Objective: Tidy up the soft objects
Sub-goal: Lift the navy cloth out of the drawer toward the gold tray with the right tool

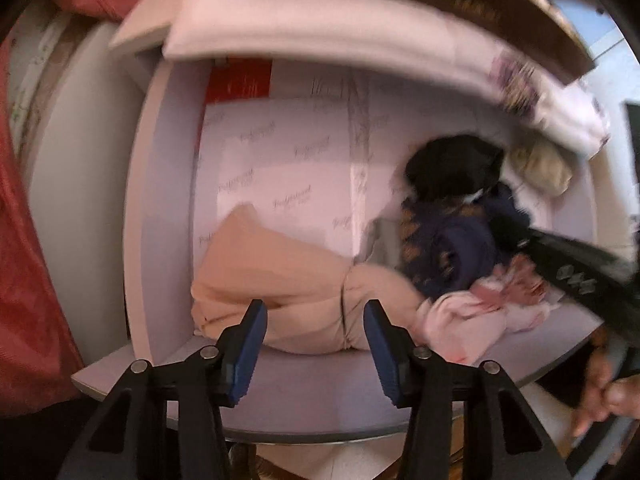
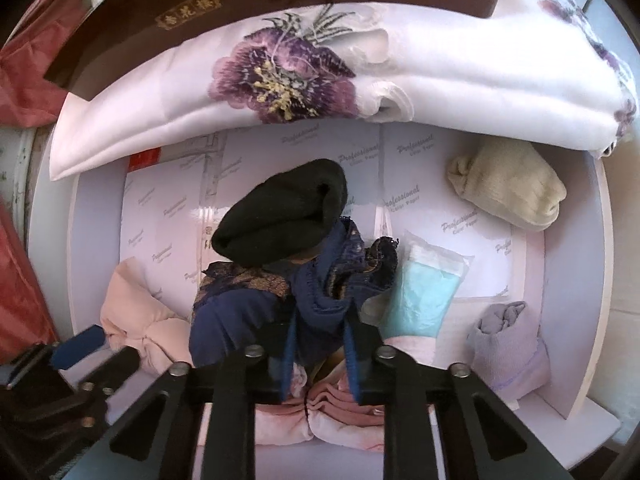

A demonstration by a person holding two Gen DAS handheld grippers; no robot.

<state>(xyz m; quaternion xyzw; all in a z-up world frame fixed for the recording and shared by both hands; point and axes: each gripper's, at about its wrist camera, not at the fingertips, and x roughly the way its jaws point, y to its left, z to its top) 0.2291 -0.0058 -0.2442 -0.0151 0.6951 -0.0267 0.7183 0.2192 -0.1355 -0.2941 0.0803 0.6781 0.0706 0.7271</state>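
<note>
In the right wrist view the right gripper (image 2: 320, 344) points steeply down at lower centre, its blue-padded fingers (image 2: 289, 354) pinched together on a fold of the navy lace garment (image 2: 332, 280). A black sock (image 2: 280, 216) lies on that garment above the grip, with pink folded cloth (image 2: 336, 404) under the fingers. A cream sock (image 2: 508, 188) sits at upper right, a lilac cloth (image 2: 508, 344) at lower right, all inside a white shelf compartment (image 2: 568, 280). In the left wrist view the left gripper (image 1: 316, 344) points down at lower centre, fingers spread apart and grasping nothing, just over the peach cloth roll (image 1: 280, 284).
</note>
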